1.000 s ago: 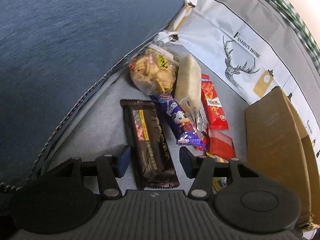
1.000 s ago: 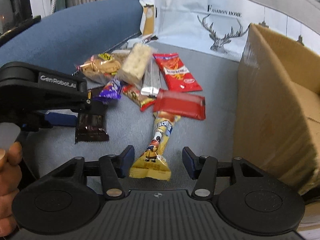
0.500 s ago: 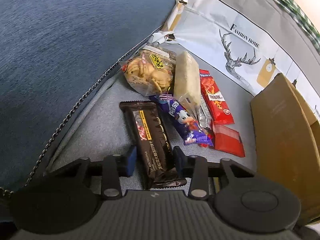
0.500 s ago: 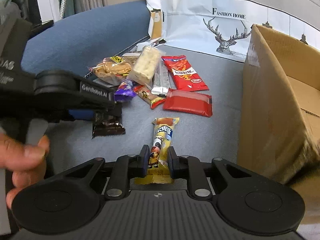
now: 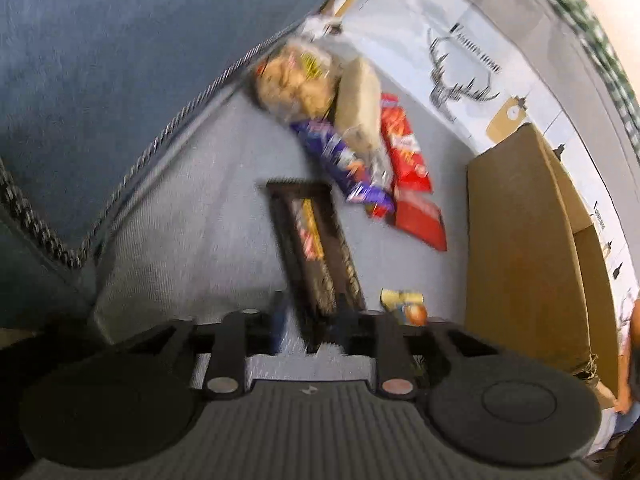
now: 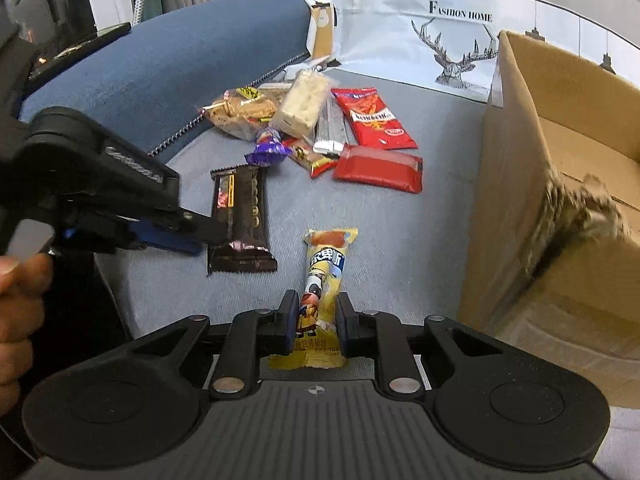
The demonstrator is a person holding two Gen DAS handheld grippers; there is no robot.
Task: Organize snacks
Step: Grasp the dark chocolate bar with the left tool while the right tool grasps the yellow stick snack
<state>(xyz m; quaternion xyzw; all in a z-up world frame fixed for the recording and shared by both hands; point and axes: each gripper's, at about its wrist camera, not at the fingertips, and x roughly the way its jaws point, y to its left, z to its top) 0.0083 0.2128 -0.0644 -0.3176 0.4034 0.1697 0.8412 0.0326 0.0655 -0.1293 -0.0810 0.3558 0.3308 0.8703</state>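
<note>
My left gripper (image 5: 311, 320) is shut on a dark brown chocolate bar (image 5: 316, 252) and holds it above the grey sofa seat; the view is blurred. From the right wrist view the left gripper (image 6: 200, 232) and the bar (image 6: 240, 216) are at the left. My right gripper (image 6: 314, 320) is shut on a yellow snack stick (image 6: 322, 280). A pile of snacks lies behind: a cookie bag (image 6: 240, 112), a white bar (image 6: 302, 104), a purple packet (image 6: 268, 150), a red packet (image 6: 374, 118) and a red pouch (image 6: 378, 168).
An open cardboard box (image 6: 552, 184) stands on the seat at the right, also in the left wrist view (image 5: 524, 240). A blue sofa armrest (image 6: 160, 68) rises at the left. A white deer-print cloth (image 6: 440, 32) covers the sofa back.
My left gripper has shut on the chocolate bar and pulled it away from the pile. My right gripper has shut on the yellow snack stick and lifted it a little.
</note>
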